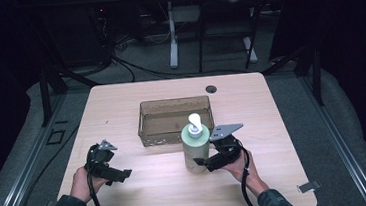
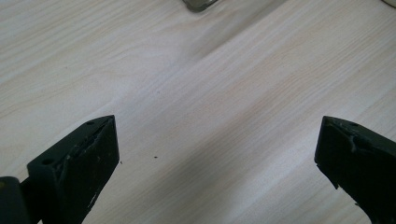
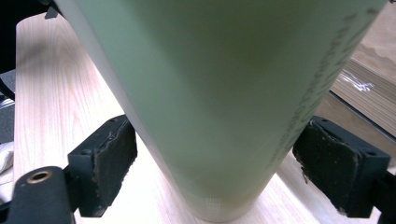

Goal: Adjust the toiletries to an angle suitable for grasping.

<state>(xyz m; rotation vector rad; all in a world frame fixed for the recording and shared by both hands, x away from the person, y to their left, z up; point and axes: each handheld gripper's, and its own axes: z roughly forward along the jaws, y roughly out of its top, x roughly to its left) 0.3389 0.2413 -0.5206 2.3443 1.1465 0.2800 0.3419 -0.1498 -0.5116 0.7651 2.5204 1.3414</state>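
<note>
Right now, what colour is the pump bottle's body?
Pale green bottle, white pump head; best seen in the right gripper view.

Table (image 1: 153,186): pale wood-grain top, matt, smooth. Pump bottle (image 1: 195,149): pale green plastic body with a soft satin sheen and a faint printed line of text down one side; white glossy plastic pump head. Bin (image 1: 175,119): clear brownish plastic, glossy. Right gripper (image 3: 215,154): black pads (image 3: 114,158), matt, rough and frayed at the edges; brass-coloured metal insert in the housing. Left gripper (image 2: 217,154): same black matt material, chipped.

Dim room, table (image 1: 144,196) lit from above, soft shadows, close green bottle (image 3: 224,93) blurred, mild grain
</note>
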